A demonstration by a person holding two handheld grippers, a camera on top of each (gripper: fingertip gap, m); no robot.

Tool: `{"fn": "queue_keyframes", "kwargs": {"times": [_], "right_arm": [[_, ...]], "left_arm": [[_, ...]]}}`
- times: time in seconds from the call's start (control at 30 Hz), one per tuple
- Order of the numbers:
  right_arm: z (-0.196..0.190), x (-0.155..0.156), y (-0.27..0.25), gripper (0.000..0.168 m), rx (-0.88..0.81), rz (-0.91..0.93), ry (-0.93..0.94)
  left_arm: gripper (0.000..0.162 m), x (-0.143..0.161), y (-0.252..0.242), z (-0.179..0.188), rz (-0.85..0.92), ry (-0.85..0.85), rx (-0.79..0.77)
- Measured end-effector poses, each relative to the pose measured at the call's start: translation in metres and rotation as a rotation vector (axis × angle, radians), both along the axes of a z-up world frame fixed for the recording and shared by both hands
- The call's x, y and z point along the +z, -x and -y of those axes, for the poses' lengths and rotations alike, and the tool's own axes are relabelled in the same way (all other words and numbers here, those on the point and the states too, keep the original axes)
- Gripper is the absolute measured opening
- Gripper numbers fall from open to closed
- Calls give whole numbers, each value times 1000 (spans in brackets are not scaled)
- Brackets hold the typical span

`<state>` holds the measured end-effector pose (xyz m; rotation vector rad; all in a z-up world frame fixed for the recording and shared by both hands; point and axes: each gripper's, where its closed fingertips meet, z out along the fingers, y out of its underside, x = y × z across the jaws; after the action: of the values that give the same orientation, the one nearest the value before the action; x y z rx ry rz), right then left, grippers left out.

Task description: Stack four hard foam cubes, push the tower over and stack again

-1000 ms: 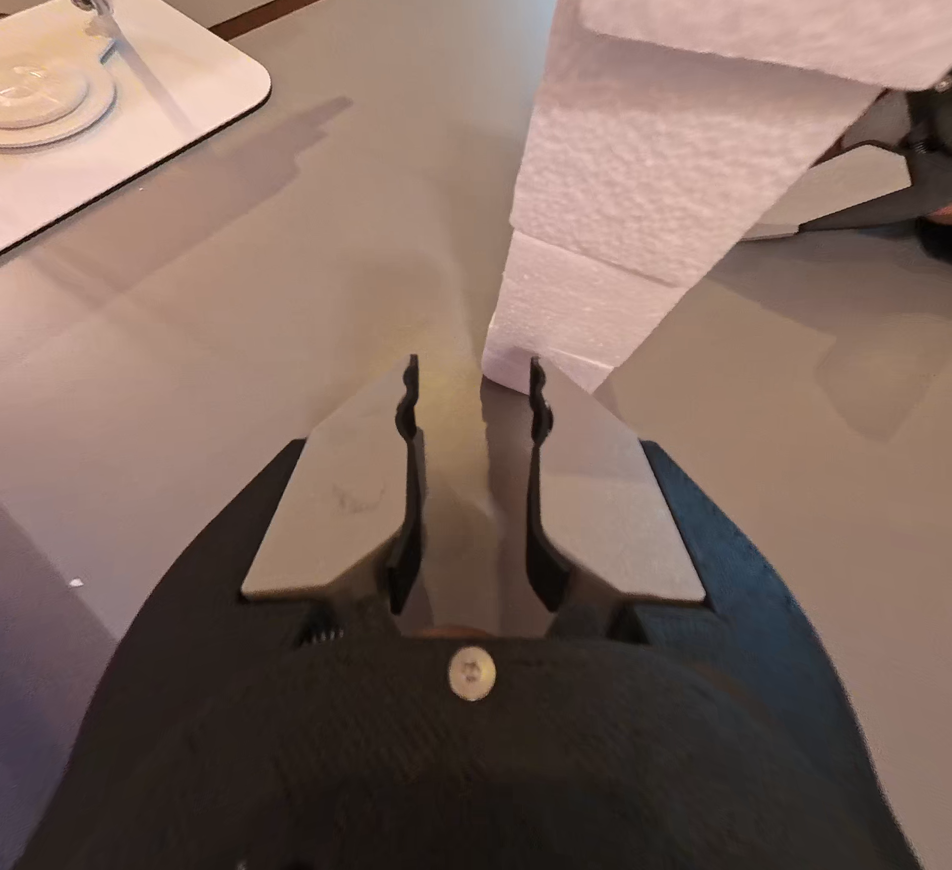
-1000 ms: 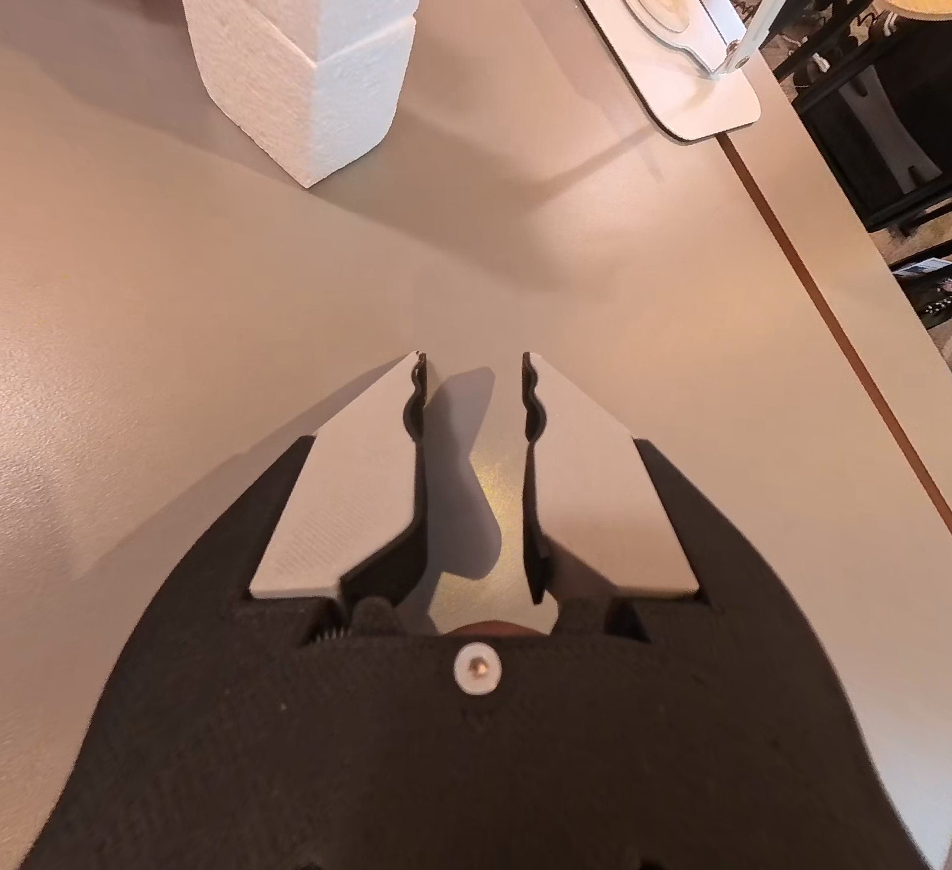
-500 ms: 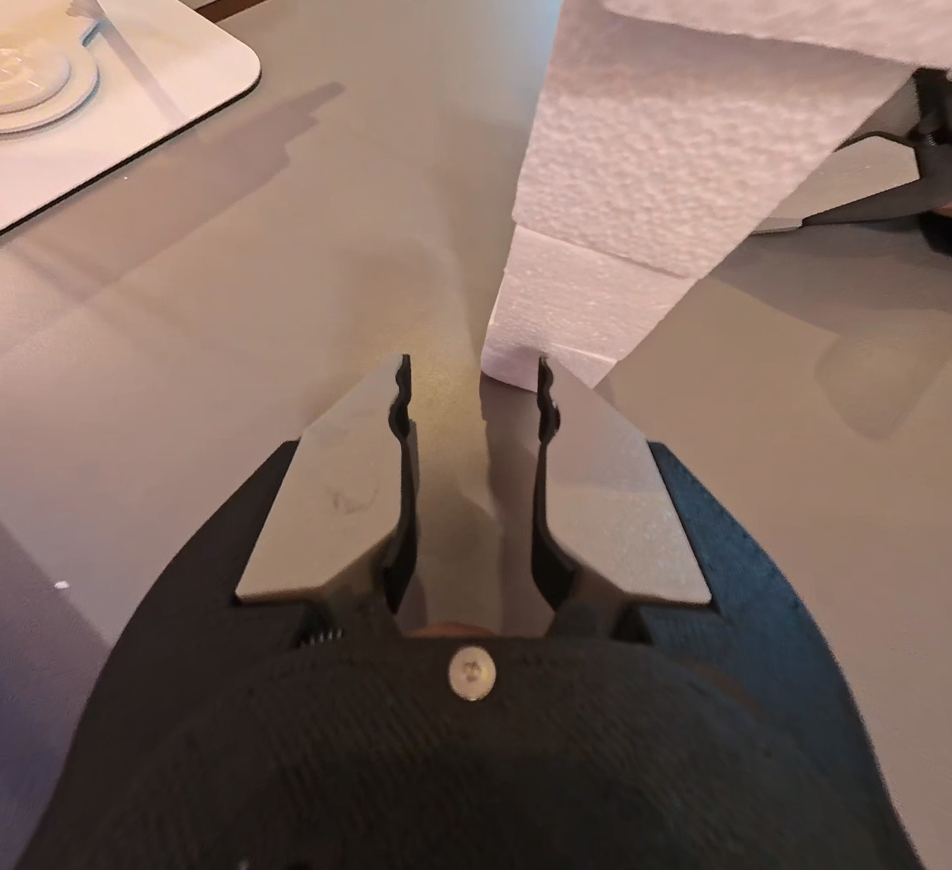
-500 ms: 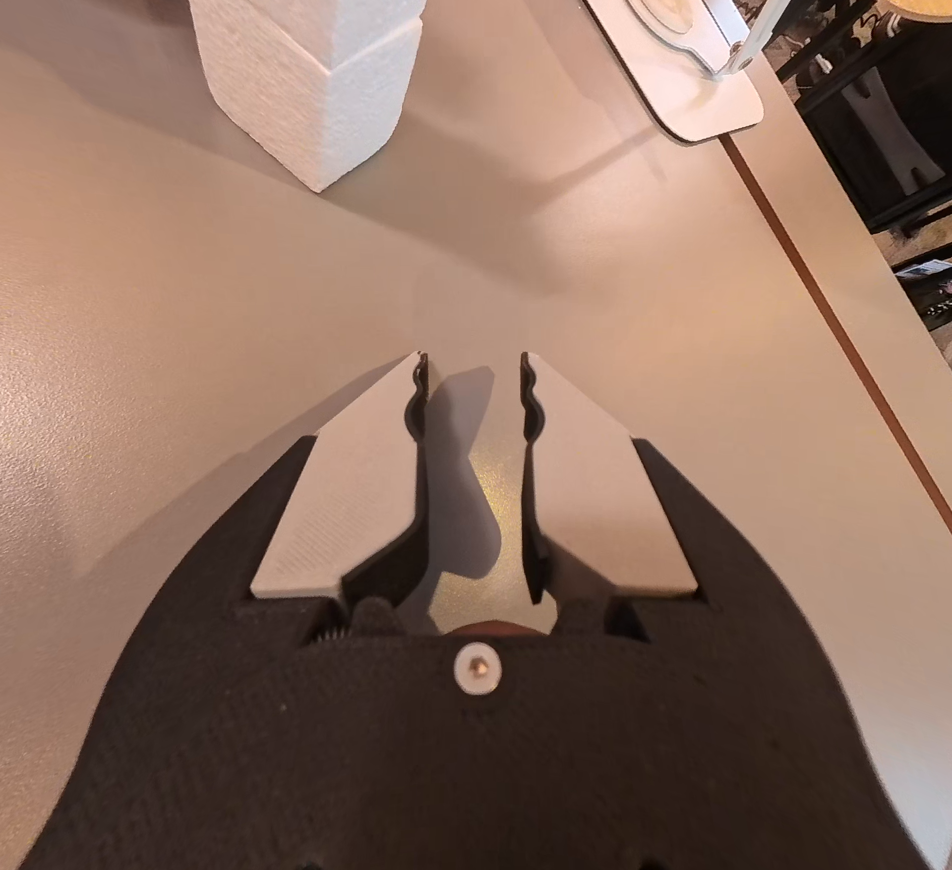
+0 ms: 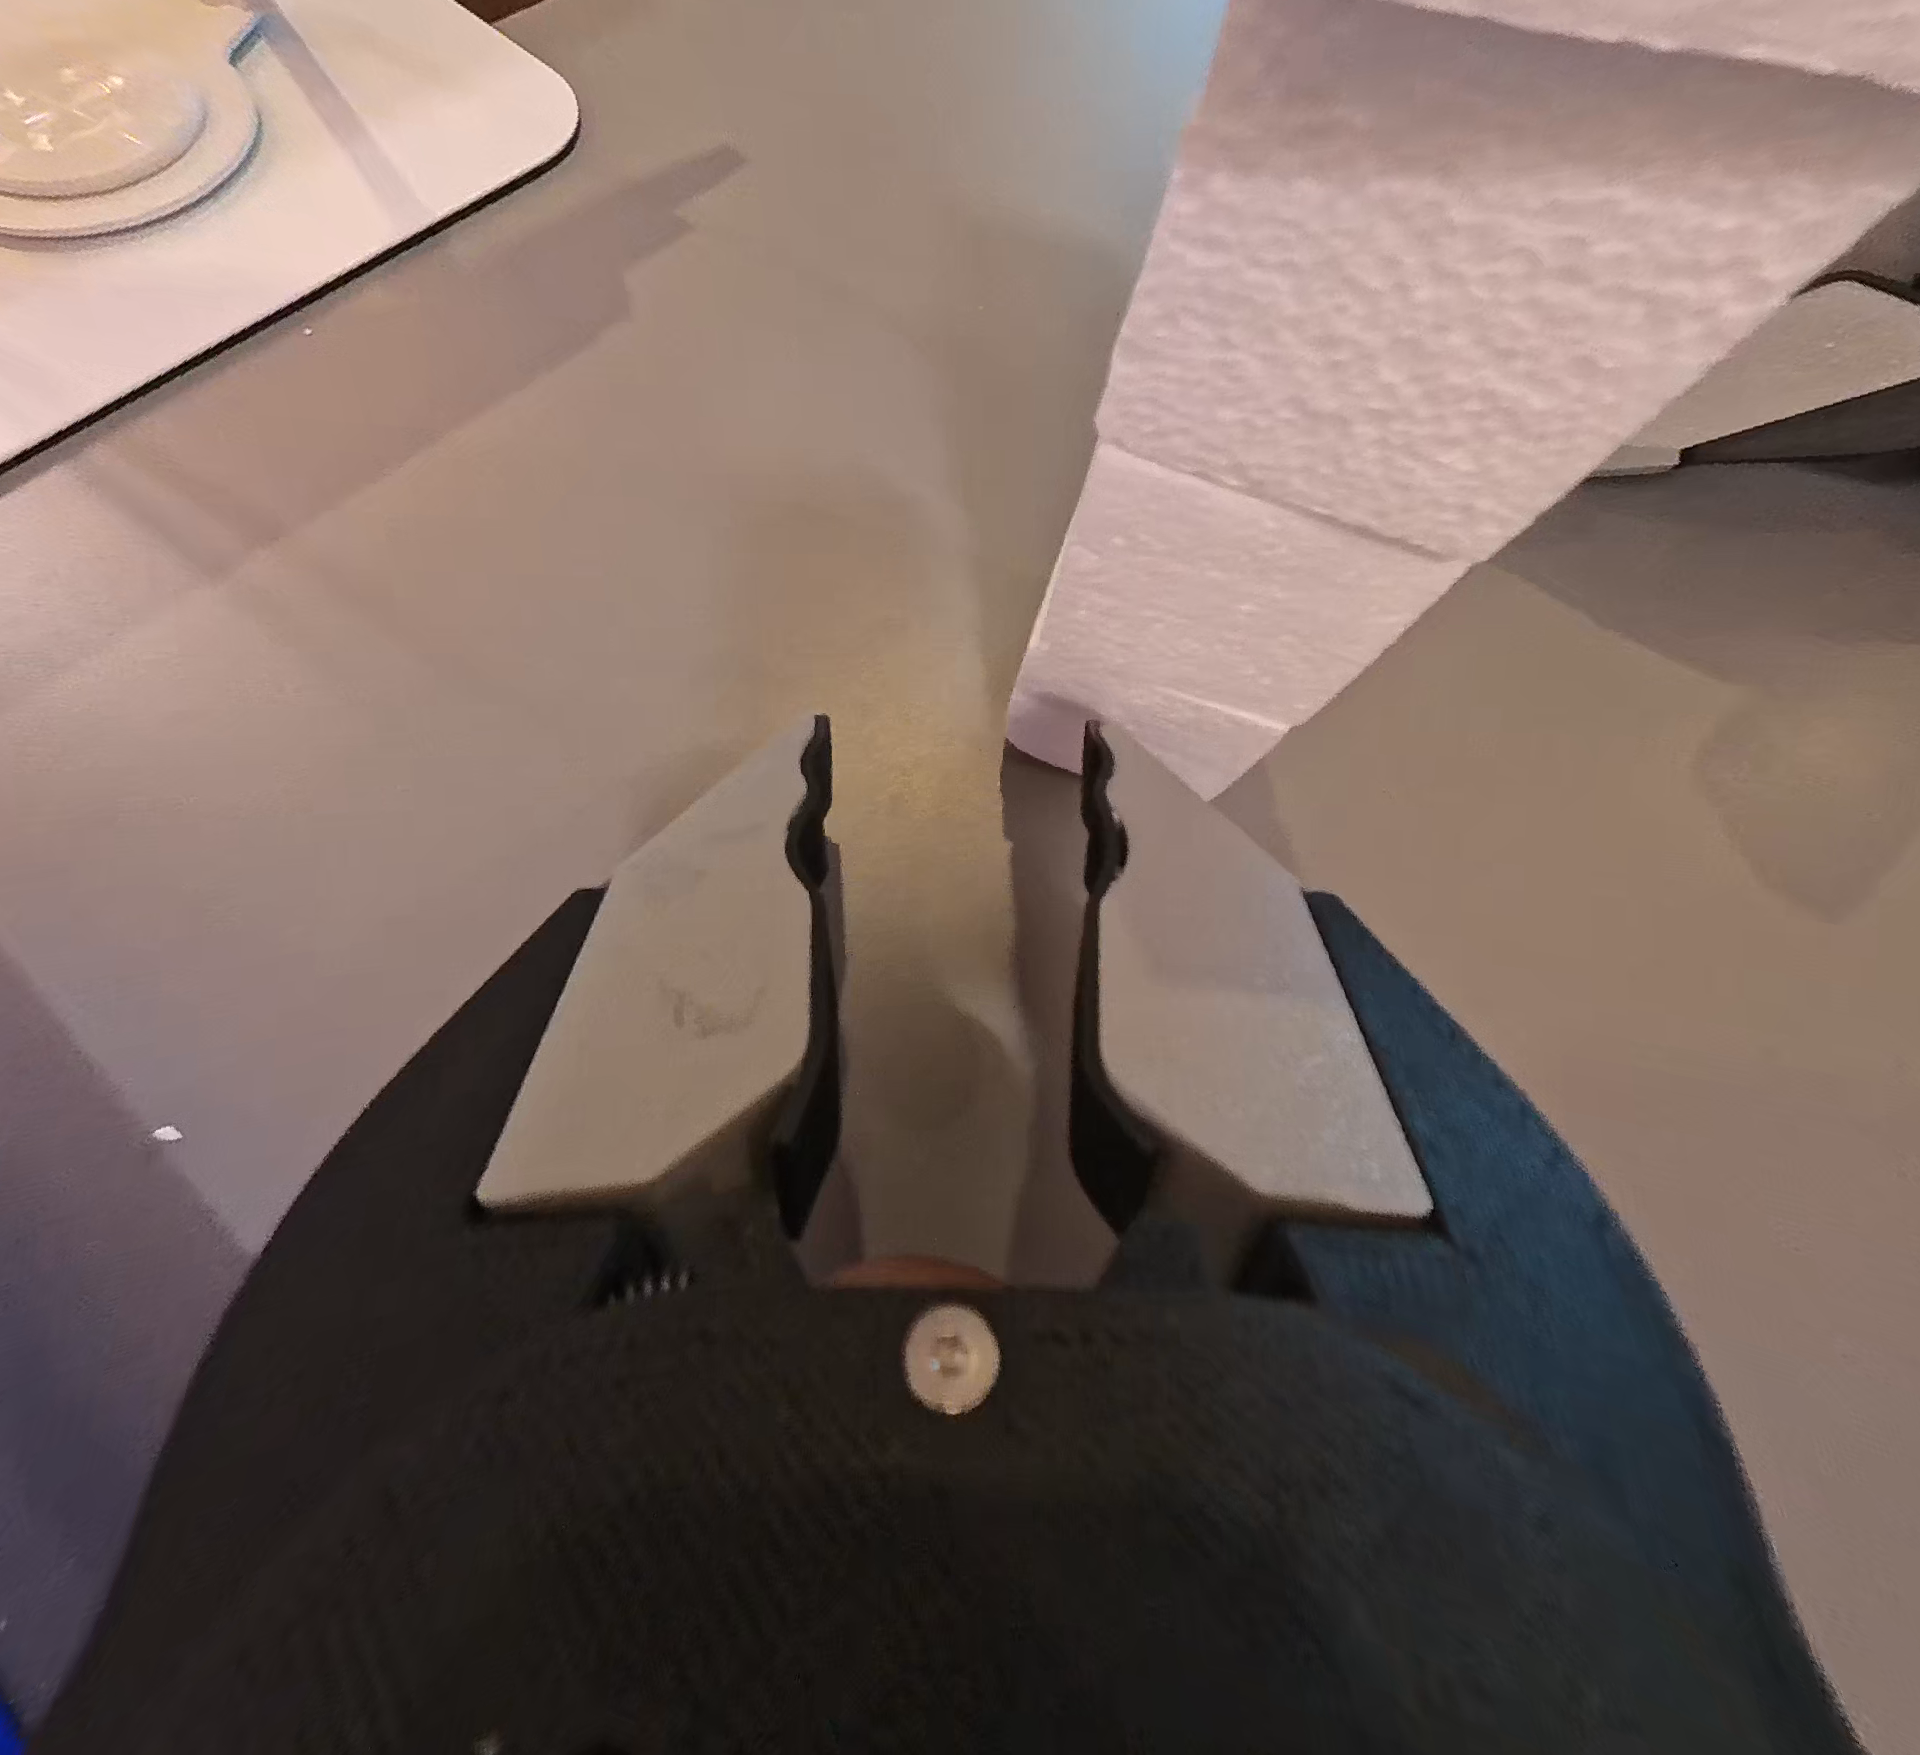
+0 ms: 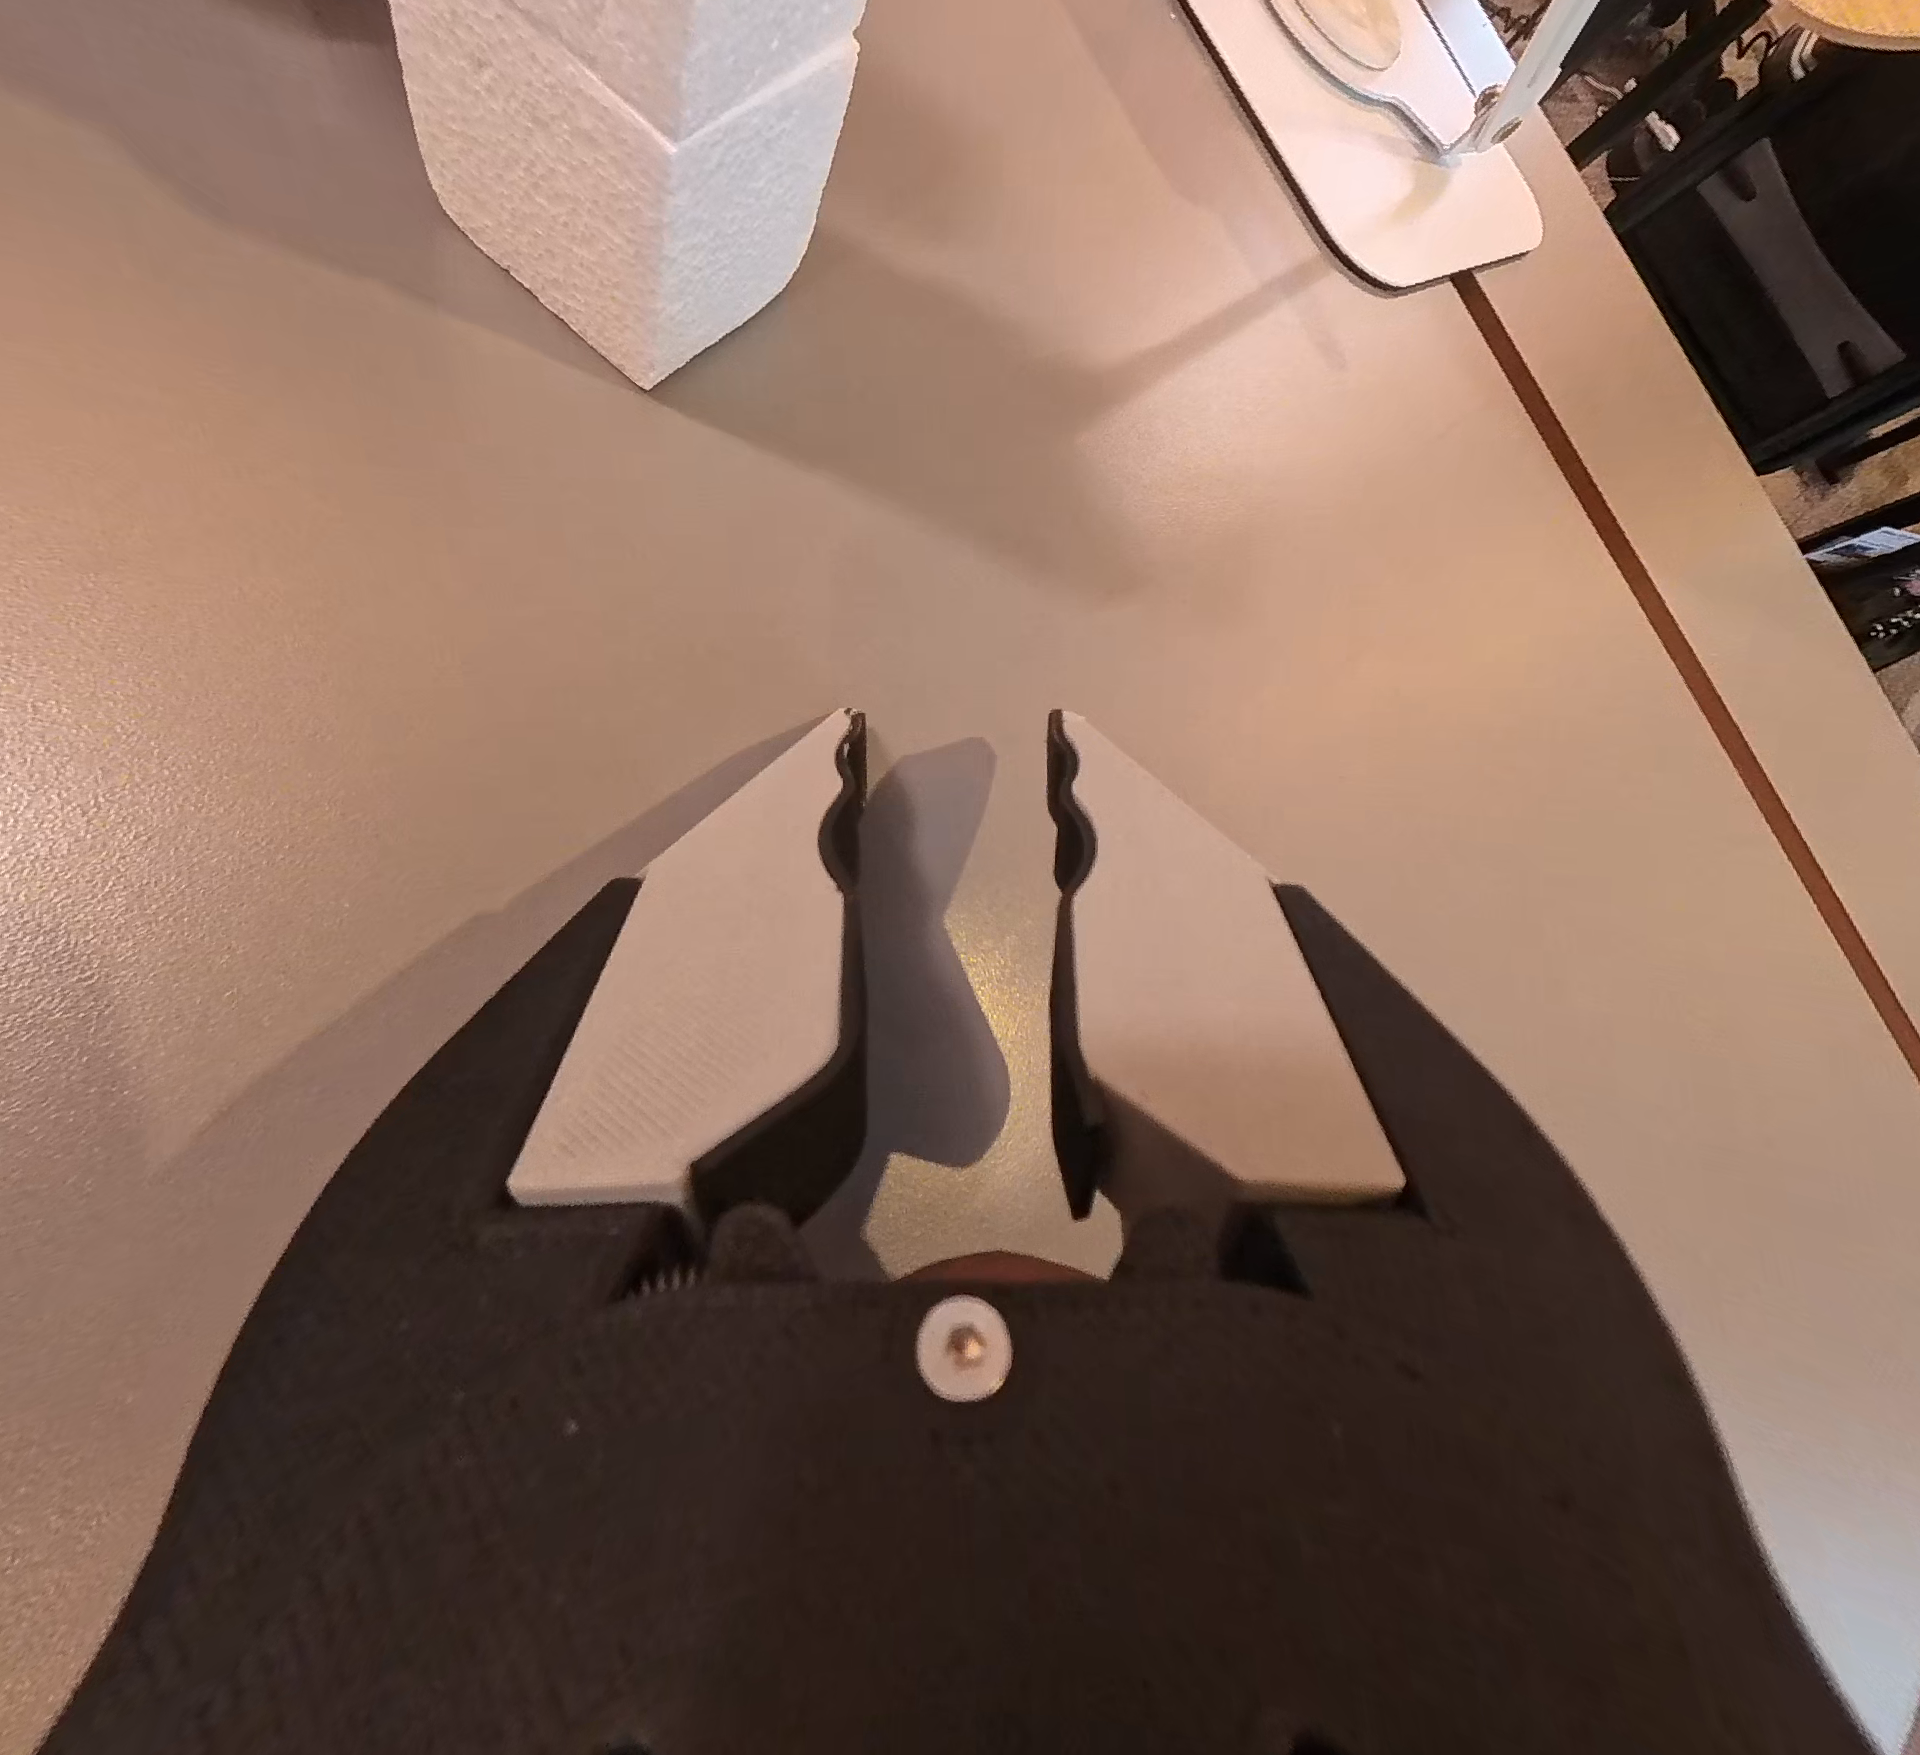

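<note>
A tower of white hard foam cubes stands on the grey table, rising out of the top right of the left wrist view; several stacked cubes show, the top out of frame. My left gripper is open and empty, high above the table, close beside the tower. In the right wrist view the tower's lower cubes stand at the upper left. My right gripper is open and empty, farther from the tower. The right gripper's grey part shows behind the tower in the left wrist view.
A white flat stand base with a round pad lies at the upper left of the left wrist view; it also shows at the upper right of the right wrist view. The table's brown-lined edge runs down the right, with dark furniture beyond. The grippers' ends are close to 15 centimeters from one another.
My left gripper's jaws have opened a little wider beside the tower. My right gripper has shifted slightly, the tower drifting a little rightward in its view. The tower stands still.
</note>
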<state>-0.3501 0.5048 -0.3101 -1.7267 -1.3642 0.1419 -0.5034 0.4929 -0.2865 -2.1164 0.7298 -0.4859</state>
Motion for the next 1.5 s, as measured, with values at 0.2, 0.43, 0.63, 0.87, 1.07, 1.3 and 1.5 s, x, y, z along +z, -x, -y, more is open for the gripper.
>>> {"fn": "queue_keyframes", "kwargs": {"times": [0.2, 0.43, 0.63, 0.87, 1.07, 1.3, 1.5], "right_arm": [[0, 0, 0, 32, 0, 1, -2], [-3, 1, -5, 29, -25, -3, -1], [3, -1, -3, 0, 10, 0, 12], [8, 8, 14, 1, 21, -31, 23], [12, 14, 32, 3, 47, 17, -8], [7, 30, 50, 5, 60, 64, -38], [3, 43, 67, 6, 72, 74, -42]], "left_arm": [[46, 3, 3, -1, -17, -20, 15], [54, 16, 38, -15, -56, -81, 194], [64, 64, 70, -25, 39, -259, 414], [66, 72, 72, -23, -25, -312, 426], [65, 88, 87, -18, -12, -357, 484], [72, 89, 95, -17, 12, -338, 499], [73, 91, 102, -16, -10, -352, 514]]}}
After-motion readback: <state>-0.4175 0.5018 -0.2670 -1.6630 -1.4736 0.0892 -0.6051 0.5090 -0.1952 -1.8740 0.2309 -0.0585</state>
